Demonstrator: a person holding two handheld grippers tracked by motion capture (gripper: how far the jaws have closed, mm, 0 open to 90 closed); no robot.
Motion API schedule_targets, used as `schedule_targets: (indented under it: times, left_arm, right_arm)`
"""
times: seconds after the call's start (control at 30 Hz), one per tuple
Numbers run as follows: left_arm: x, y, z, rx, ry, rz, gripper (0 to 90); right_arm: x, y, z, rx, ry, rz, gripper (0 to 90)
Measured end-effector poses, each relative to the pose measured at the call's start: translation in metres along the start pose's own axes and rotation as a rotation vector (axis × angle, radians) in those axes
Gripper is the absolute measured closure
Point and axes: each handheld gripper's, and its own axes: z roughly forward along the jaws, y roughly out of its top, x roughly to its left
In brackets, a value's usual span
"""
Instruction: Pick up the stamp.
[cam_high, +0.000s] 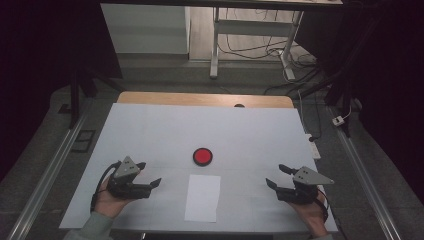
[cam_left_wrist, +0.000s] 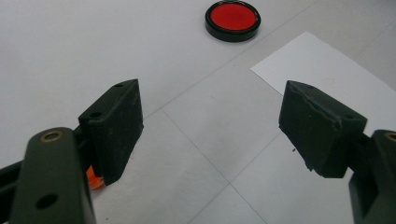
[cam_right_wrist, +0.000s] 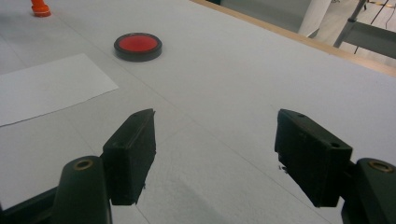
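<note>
Dark floor, trailing cables and a metal desk frame lie beyond the white table (cam_high: 150, 125) in the high view. Take the red disc (cam_high: 202, 156) as the landmark: it sits near the table's middle, and the sheet of paper (cam_high: 202, 197) lies just on the person's side of it, apart from it. The left gripper (cam_high: 148, 176) rests on the table left of the paper, the right gripper (cam_high: 279, 176) right of it, each held by a hand and each with its jaws spread and nothing between them.

From the left gripper view, the disc (cam_left_wrist: 232, 19) is ahead and the paper's corner (cam_left_wrist: 322, 70) lies just short of it, off toward the right-hand jaw; the jaws stand wide apart over bare table.

From the right gripper view, the disc (cam_right_wrist: 138, 46) is ahead to the left, the paper (cam_right_wrist: 46, 86) nearer than it, and a small orange thing (cam_right_wrist: 40, 8) stands far beyond. These jaws are also parted and empty.

The paper seems the likely target. A flat sheet gives little to pinch, so it would be best to come in low at an edge, with one gripper pinning it.
</note>
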Motion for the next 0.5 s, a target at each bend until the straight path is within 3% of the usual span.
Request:
schedule_targets:
  times: [0.5]
  left_arm:
    - [0.023, 0.016, 0.005, 0.059, 0.038, -0.018, 22.3]
  right_arm:
    - [0.002, 0.0, 0.001, 0.014, -0.007, -0.006, 29.8]
